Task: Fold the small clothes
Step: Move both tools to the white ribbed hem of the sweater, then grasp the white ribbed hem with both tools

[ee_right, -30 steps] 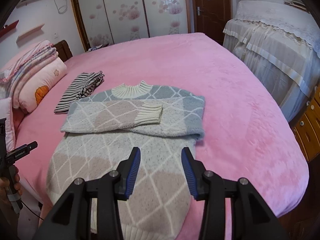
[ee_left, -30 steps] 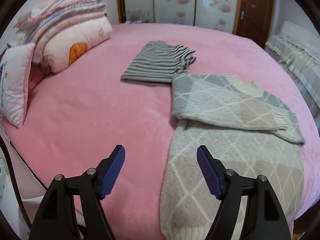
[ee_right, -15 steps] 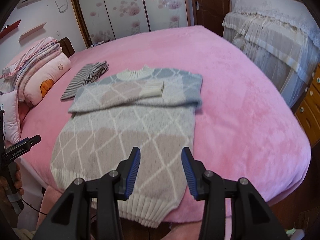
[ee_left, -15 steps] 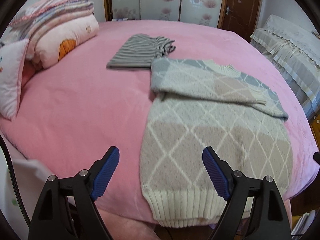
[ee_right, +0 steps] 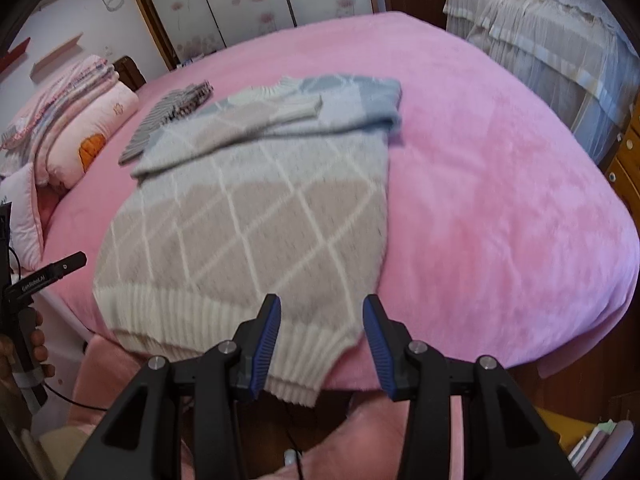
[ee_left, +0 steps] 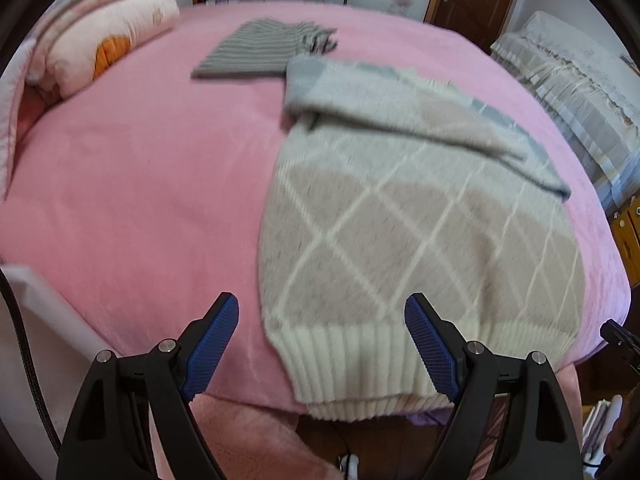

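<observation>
Both grippers have dropped toward the near ribbed hem (ee_left: 360,364) of the sweater (ee_right: 248,216) lying flat on the bed (ee_right: 500,208), sleeves folded across. Left gripper (ee_left: 322,344) has just widened, empty; right gripper (ee_right: 320,340) half-open, empty. Soft, floppy knit: pinch the hem corners.

pink bed (ee_right: 500,208), floral wardrobe doors (ee_right: 280,4)

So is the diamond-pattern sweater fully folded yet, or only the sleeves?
Only the sleeves. They lie crossed over the sweater's chest; its body stays spread flat to the ribbed hem.
</observation>
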A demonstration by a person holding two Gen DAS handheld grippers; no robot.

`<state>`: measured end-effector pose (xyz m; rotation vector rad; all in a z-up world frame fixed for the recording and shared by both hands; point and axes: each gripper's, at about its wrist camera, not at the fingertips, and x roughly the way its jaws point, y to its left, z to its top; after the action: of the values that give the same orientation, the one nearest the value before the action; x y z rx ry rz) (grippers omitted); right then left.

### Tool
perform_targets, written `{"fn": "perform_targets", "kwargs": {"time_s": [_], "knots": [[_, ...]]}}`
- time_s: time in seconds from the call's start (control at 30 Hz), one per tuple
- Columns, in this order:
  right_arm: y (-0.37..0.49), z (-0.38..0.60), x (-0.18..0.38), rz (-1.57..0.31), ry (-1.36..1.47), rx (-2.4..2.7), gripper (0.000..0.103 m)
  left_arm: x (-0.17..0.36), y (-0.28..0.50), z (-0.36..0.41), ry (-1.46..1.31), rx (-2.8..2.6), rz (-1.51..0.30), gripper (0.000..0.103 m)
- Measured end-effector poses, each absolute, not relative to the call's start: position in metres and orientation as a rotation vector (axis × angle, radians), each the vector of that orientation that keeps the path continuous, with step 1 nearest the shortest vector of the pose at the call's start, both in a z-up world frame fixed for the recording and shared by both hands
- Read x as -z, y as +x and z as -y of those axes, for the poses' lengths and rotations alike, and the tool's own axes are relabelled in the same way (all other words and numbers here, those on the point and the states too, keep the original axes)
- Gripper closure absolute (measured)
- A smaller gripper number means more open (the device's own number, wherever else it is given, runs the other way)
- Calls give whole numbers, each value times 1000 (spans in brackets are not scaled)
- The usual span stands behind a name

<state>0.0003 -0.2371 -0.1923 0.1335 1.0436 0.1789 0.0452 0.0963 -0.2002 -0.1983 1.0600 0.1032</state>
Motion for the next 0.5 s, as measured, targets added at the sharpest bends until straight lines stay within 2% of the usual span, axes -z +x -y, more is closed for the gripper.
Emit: {"fn": "perform_targets", "kwargs": {"time_s": [0.2,0.5], "knots": [[-5,243,224,-1131,158,-195,60,233,35,-120,-325,-112,-1122,19],[2,246,256,-1210,256,-246,60,256,28,-127,-433,-15,-1125,19]]}}
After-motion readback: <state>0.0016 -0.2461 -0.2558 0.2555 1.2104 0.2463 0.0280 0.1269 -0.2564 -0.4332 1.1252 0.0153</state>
